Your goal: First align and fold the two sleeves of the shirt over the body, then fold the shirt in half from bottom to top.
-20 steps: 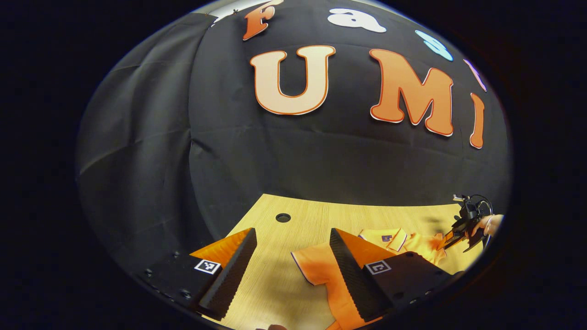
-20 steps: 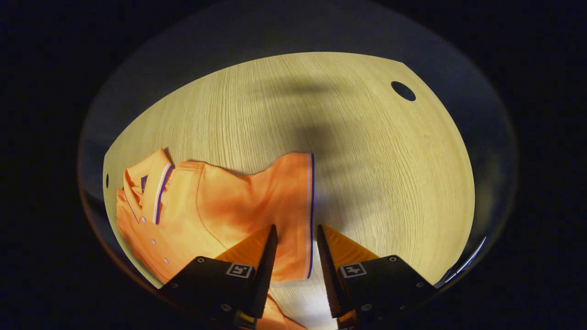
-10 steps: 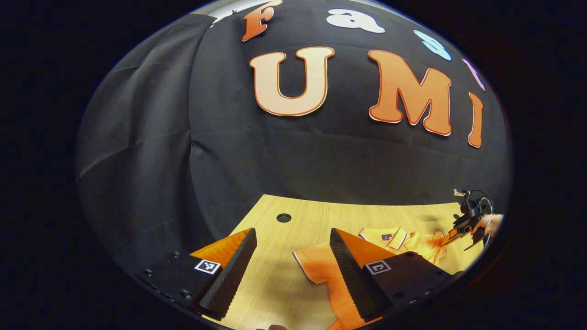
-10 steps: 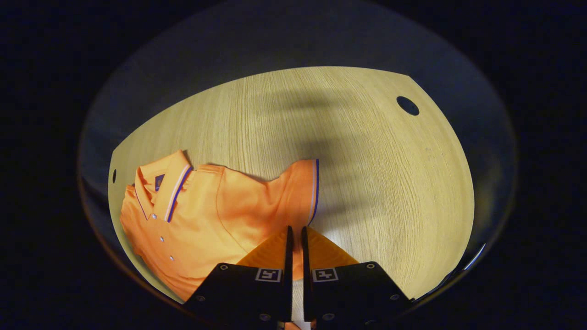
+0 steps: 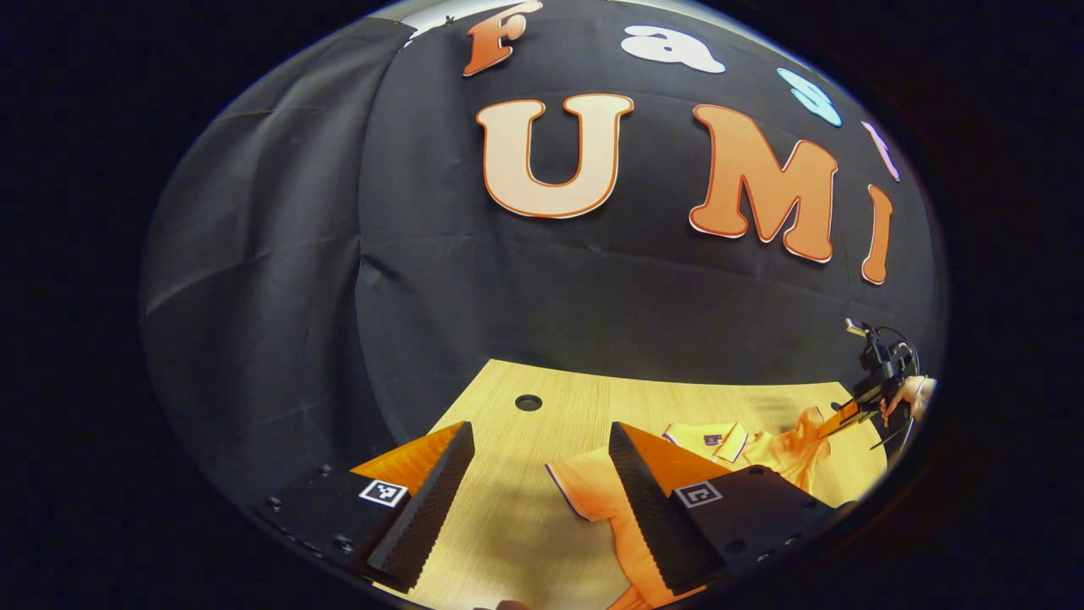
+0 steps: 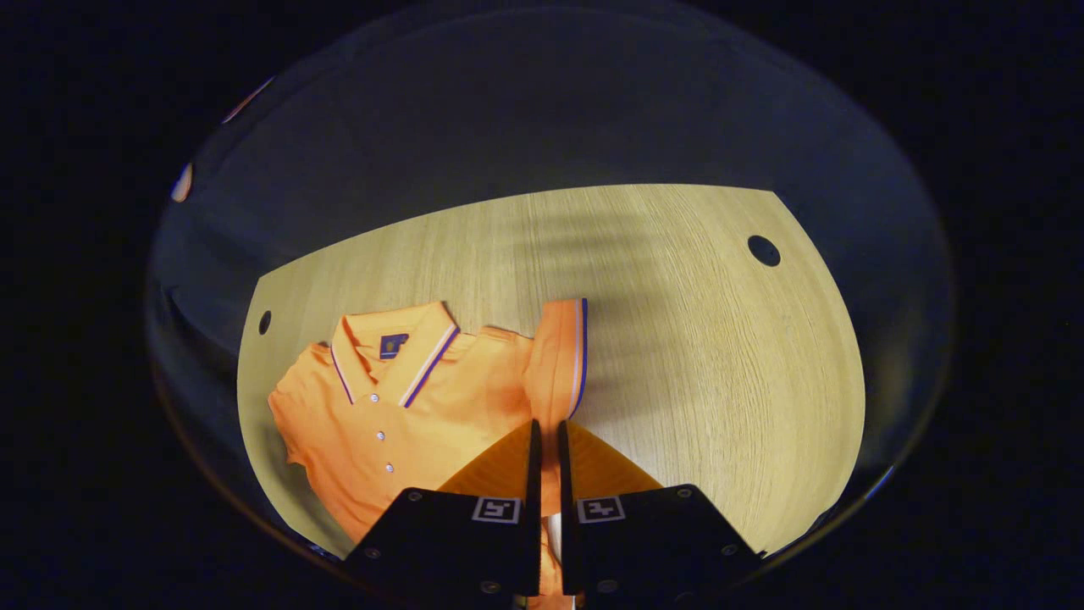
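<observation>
Table (image 6: 677,339) wood, holed | right tongs (image 6: 546,440) pinching sleeve (image 6: 559,356) | left tongs (image 5: 538,449) wide

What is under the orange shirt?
The wooden table lies under the orange shirt. The right gripper pinches its raised sleeve. The tabletop beneath the shirt is covered.

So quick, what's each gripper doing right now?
Left gripper: open, holding nothing, over the table.
Right gripper: shut on the sleeve, lifting it.
</observation>
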`<action>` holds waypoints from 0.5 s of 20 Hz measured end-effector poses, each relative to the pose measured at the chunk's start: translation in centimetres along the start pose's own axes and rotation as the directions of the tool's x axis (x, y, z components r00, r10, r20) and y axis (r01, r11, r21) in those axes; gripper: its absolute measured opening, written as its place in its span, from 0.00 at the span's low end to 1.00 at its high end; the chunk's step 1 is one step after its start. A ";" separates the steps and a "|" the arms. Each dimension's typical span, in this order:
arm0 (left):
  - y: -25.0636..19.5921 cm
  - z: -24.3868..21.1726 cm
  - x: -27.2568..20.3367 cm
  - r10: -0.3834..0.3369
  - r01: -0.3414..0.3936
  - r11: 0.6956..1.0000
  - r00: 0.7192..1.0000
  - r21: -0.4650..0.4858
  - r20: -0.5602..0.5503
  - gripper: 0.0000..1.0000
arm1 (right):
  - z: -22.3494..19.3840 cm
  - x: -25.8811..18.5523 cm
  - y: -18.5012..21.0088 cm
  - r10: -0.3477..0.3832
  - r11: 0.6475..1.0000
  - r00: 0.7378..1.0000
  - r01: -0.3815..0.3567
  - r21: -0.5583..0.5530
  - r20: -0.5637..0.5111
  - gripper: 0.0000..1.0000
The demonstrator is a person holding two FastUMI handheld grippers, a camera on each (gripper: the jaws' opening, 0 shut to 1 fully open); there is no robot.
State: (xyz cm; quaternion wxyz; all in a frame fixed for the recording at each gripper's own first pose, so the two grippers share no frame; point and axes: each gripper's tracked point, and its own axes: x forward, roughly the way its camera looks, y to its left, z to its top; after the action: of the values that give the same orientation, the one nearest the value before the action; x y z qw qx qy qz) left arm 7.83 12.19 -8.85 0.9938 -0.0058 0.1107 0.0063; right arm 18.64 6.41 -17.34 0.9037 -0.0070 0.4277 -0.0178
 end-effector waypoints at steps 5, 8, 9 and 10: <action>2.6 -0.3 -0.9 0.012 -0.012 1.000 1.000 -0.009 0.010 0.98 | -0.3 -1.8 4.4 0.024 0.997 1.000 -0.023 -0.067 0.014 0.10; 4.3 -0.8 -1.3 0.015 -0.015 1.000 1.000 -0.006 0.008 1.00 | -0.9 -1.9 7.2 0.038 0.994 0.999 -0.037 -0.101 0.011 0.10; 5.0 -0.9 -1.5 0.018 -0.017 1.000 1.000 -0.009 0.006 0.98 | -1.1 -1.9 8.1 0.045 0.993 0.999 -0.044 -0.112 0.010 0.10; 5.5 -1.1 -1.6 0.020 -0.020 1.000 1.000 -0.013 0.003 1.00 | -1.4 -1.9 9.1 0.055 0.992 0.998 -0.054 -0.116 0.004 0.10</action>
State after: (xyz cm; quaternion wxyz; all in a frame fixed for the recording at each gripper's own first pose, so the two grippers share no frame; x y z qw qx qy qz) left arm 5.91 17.68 -9.58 0.9938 -0.0112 0.1091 0.0169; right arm 16.55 15.59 -17.03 0.9034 -0.0479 0.4248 0.0318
